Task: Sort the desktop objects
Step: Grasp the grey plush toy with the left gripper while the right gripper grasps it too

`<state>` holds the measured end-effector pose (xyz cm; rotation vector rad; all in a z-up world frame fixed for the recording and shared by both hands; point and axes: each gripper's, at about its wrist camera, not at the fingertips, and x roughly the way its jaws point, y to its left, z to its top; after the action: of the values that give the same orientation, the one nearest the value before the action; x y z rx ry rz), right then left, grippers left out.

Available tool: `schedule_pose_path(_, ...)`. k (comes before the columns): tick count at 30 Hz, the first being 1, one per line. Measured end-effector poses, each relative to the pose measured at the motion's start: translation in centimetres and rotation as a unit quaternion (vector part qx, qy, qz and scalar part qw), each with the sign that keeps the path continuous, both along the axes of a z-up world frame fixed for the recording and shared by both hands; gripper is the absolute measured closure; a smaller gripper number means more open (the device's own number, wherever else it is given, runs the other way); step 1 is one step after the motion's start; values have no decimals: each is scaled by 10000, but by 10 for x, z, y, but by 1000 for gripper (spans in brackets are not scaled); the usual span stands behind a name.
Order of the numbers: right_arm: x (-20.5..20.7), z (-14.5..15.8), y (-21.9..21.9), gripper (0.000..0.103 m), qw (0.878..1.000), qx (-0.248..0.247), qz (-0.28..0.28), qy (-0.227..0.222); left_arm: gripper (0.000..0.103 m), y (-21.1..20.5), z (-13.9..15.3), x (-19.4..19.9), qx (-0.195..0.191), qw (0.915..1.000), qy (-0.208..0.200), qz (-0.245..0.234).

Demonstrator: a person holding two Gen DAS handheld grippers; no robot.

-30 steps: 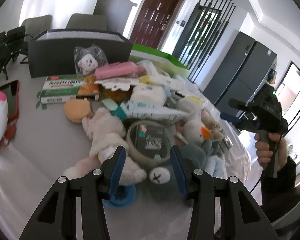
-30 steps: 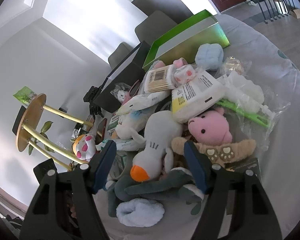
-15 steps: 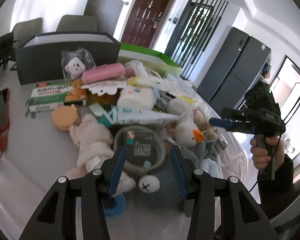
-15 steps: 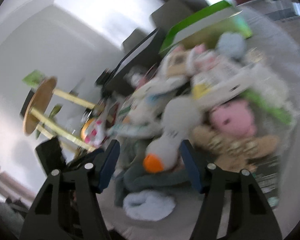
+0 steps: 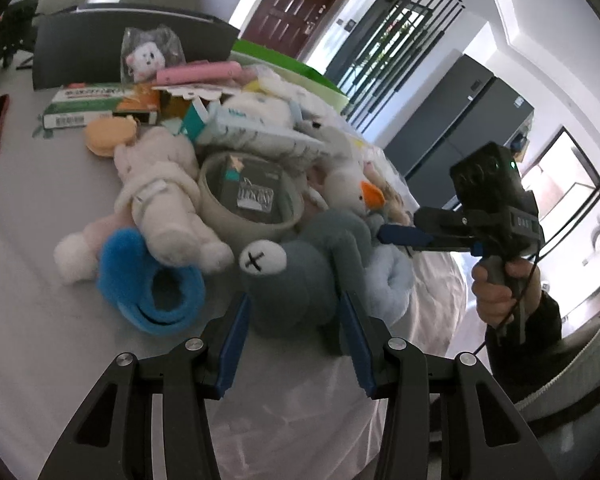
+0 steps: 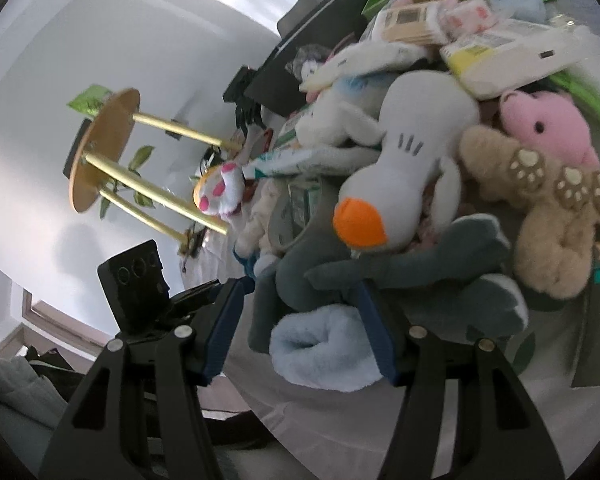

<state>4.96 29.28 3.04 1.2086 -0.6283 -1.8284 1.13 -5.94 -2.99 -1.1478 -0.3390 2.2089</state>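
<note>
Through your left wrist camera, your left gripper (image 5: 294, 338) has its blue pads spread wide, and the grey plush toy (image 5: 300, 280) sits between them; its body fills the gap, but you cannot tell whether the pads touch it. Just ahead of your left pad lies a blue fuzzy slipper (image 5: 148, 284), with a cream plush bunny (image 5: 160, 200) beyond it. Straight ahead past the grey toy is a tape roll (image 5: 252, 204), and a white duck plush (image 5: 348, 188) lies ahead to the right. Your right gripper (image 5: 400, 236) reaches in from the right, its blue pad tip at the pale blue fluffy piece (image 5: 388, 276).

Through your right wrist camera, your right gripper (image 6: 300, 328) is also spread open. The pale blue fluffy piece (image 6: 324, 352) lies between its pads, near the right one, with the grey plush toy (image 6: 400, 276) just beyond it. The white duck plush (image 6: 412, 160) lies farther ahead, and a pink pig plush (image 6: 548, 124) and a tan paw-print plush (image 6: 548, 208) sit ahead to the right. Your left gripper's body shows at the left.
</note>
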Motion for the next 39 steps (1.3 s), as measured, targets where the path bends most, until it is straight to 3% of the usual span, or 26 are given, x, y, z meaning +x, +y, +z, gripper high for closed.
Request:
schedule_pose_path(11,-15,-9,-33,43,9982,596,79,51,57,5,-8,-12,1,10000,-80,-20)
schedule_pose_path(15,-15,-12,-33,57,9967,810,12,105,57,3,-14,-15,48,9999,-147,14)
schedule_pose_path(20,-16,-12,-28,59,9967,810,-40,96,57,3,-13,-13,43,9999,-124,16)
schedule_pose_path(39,9,32,-34,59,9962,648,-67,578,57,4,42,10,-115,9978,651,12)
